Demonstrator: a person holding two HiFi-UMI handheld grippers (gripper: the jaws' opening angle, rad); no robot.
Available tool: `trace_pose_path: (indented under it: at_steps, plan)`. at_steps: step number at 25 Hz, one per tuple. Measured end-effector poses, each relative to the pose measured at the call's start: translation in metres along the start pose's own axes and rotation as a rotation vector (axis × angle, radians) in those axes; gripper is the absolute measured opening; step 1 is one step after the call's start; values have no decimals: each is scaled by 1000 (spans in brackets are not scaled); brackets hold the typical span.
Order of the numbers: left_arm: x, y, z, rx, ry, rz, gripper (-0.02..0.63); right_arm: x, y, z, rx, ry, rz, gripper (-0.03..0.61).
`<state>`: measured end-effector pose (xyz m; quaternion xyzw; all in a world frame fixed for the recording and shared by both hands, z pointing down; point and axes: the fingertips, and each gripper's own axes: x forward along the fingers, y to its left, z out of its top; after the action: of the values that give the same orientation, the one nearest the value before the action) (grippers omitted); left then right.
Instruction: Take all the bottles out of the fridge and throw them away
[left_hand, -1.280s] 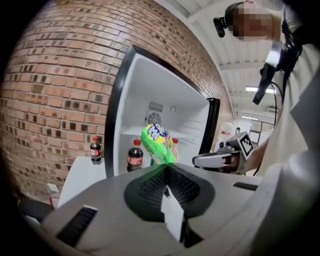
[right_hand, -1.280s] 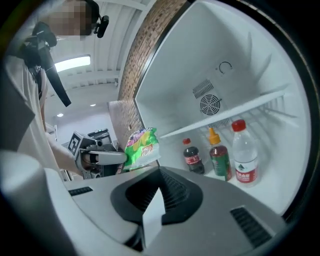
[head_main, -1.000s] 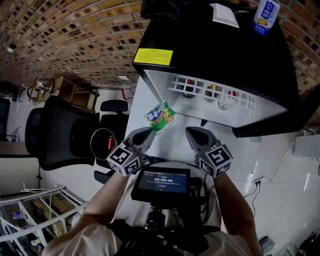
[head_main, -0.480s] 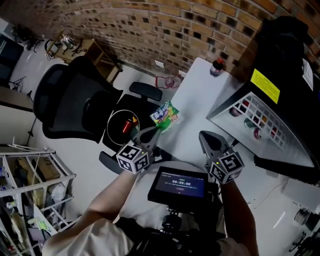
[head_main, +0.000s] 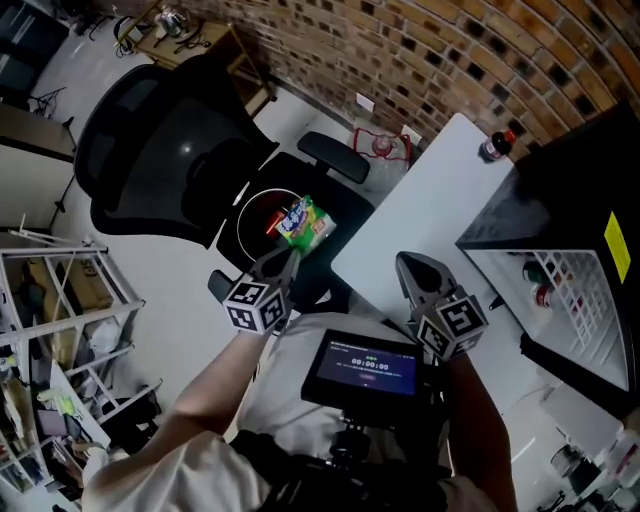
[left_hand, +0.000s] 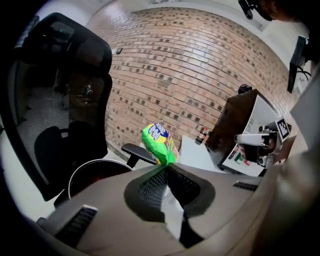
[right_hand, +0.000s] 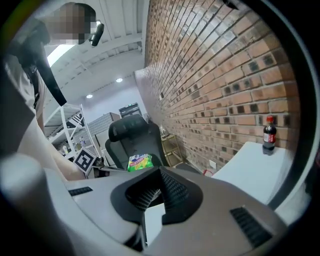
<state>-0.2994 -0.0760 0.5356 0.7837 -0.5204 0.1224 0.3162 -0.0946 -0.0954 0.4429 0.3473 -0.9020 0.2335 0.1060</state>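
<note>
Head view, green pack (head_main: 303, 222): pinched by its lower end in the closed tips of the left gripper (head_main: 288, 258); its long axis points away from the gripper.
Bin (head_main: 240, 212): round, on the floor, just left of the pack and below it; I judge the drop needs a small move left.
Right gripper (head_main: 408, 265): closed, empty, farther from the bin, near the bench (head_main: 420, 215).
</note>
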Motion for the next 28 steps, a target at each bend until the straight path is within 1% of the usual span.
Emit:
trace_pose_path:
  at_steps: [8, 16, 18, 21, 23, 26, 28]
  plan:
    - [-12, 48, -27, -77, 47, 103, 9, 58, 14, -6, -15, 65, 86, 3]
    - [-10, 102, -68, -104, 172, 258, 9, 113, 46, -17, -31, 145, 189, 3]
    - [0, 120, -80, -116, 225, 296, 9, 121, 52, -16, -36, 157, 211, 3]
    - [20, 145, -88, -114, 315, 345, 12, 126, 54, -19, -33, 168, 209, 3]
    - [32, 159, -92, -105, 370, 375, 19, 124, 53, -24, -26, 181, 194, 3]
    - [41, 175, -107, -127, 475, 421, 26, 118, 48, -27, -15, 184, 159, 3]
    - [41, 180, -112, -135, 520, 449, 28, 114, 45, -25, -7, 175, 138, 3]
